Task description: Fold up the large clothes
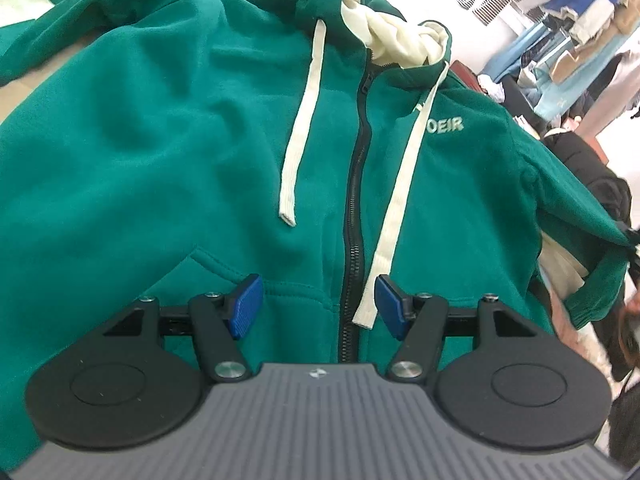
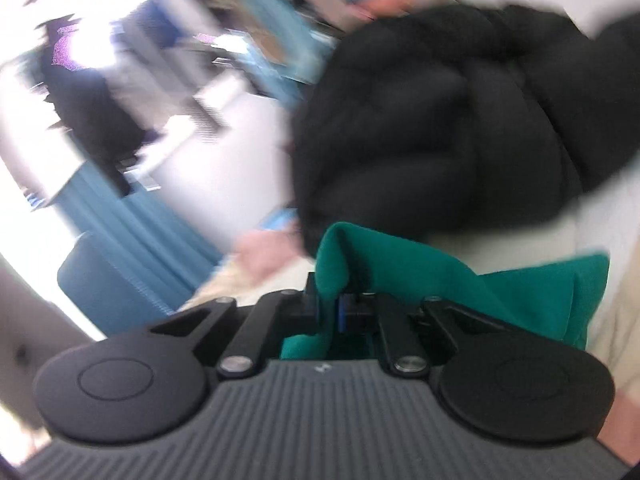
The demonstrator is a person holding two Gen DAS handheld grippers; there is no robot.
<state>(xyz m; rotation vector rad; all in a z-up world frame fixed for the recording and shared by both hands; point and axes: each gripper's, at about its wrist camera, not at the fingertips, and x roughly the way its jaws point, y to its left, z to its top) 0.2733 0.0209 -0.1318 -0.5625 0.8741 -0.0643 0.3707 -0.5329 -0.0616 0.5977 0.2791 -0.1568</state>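
The green hoodie point(image 1: 180, 152) lies front-up and mostly spread on the work surface, zipper point(image 1: 354, 208) closed, hood at the far end. Its left sleeve point(image 1: 60, 20) trails toward the far left corner, where bare surface shows beside it.

The left gripper point(image 1: 318, 306) hangs over the lower front, jaws released and spread, nothing between them. The blue pads point(image 1: 246, 306) stand just beside the pocket seam point(image 1: 208, 258) on one side and the end of the right drawcord point(image 1: 394, 216) on the other. Risk: closing here could trap the cord end or zipper with the fleece and drag the front out of line.

At the right edge the right sleeve point(image 1: 596, 264) is lifted off the surface. The right gripper point(image 2: 334, 306) is clenched on a fold of this green cloth. The bite appears shallow and near the fabric edge; a quick pull could slip it free.

Room for movement is good toward the centre of the garment. The right side is crowded: a black padded jacket point(image 2: 460, 120) lies close beyond the held sleeve, and a wide swing could snag it.
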